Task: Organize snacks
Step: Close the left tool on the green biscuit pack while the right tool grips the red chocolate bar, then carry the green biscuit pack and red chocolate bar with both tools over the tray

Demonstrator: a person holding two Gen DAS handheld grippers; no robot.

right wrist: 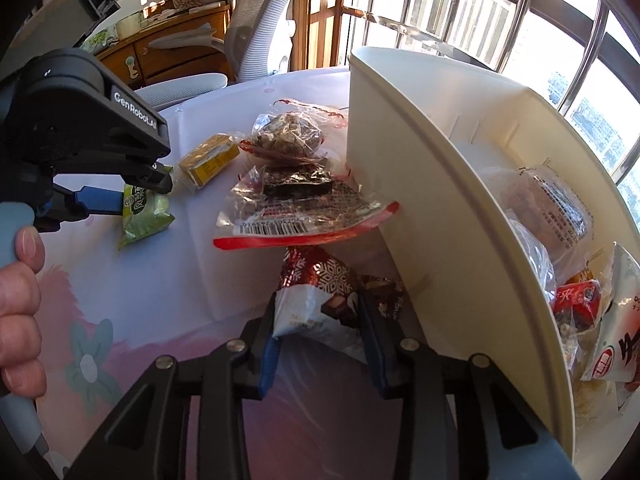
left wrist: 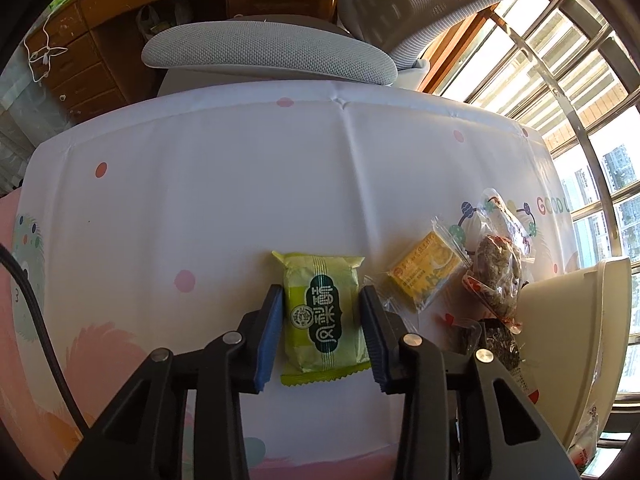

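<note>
A green snack packet (left wrist: pixel 324 316) lies flat on the white patterned tablecloth (left wrist: pixel 240 180), and my left gripper (left wrist: pixel 320 296) is shut on it, blue pads against its two long sides. The right wrist view shows the same left gripper (right wrist: pixel 148 192) pinching the green packet (right wrist: pixel 146 216). My right gripper (right wrist: pixel 320 304) is shut on a red and white chocolate packet (right wrist: pixel 316 292) with a snowflake print, beside the cream storage bin (right wrist: pixel 420 200). Several wrapped snacks lie inside that bin.
Between the grippers lie a yellow packet (right wrist: pixel 208 158), a clear bag of brown snack (right wrist: pixel 288 136) and a red-edged clear bag with a dark bar (right wrist: pixel 296 204). A grey chair (left wrist: pixel 268 52) stands behind the table. Barred windows (left wrist: pixel 560 80) are at right. A hand (right wrist: pixel 20 300) holds the left gripper.
</note>
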